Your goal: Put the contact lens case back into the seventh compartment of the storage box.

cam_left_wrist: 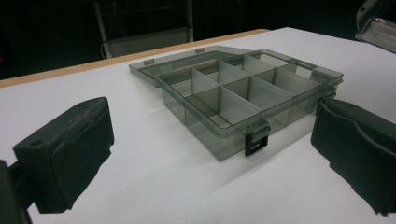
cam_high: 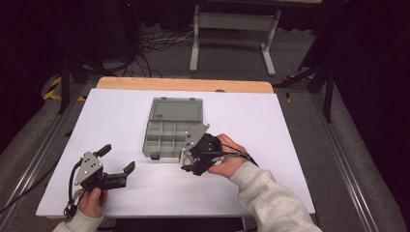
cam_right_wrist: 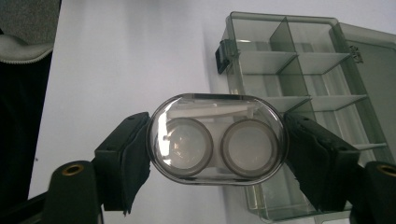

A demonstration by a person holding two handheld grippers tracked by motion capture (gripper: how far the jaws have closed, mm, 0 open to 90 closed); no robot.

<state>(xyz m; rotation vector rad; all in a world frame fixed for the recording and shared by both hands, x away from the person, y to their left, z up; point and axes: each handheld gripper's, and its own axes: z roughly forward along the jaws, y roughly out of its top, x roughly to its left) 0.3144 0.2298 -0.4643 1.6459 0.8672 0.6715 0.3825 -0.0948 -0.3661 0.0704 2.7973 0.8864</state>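
Observation:
A smoky clear plastic organizer box [cam_high: 169, 135] lies open in the middle of the white table, its lid [cam_high: 176, 109] folded flat behind it and its compartments bare. My right gripper [cam_high: 186, 159] hovers at the box's near right corner, shut on a clear oval contact lens case [cam_right_wrist: 217, 139] with two round cups inside; the pads press on its two ends. The box [cam_right_wrist: 299, 84] lies just beyond the case. My left gripper [cam_high: 118, 159] rests at the front left of the table, open with nothing between its pads [cam_left_wrist: 70, 154], facing the box [cam_left_wrist: 243, 98] and its black latch [cam_left_wrist: 256, 142].
The white tabletop [cam_high: 111, 121] has a wooden strip [cam_high: 183, 84] along its far edge. Beyond it stand a metal frame [cam_high: 232, 29] and loose cables on the floor. Metal rails run down both sides of the table.

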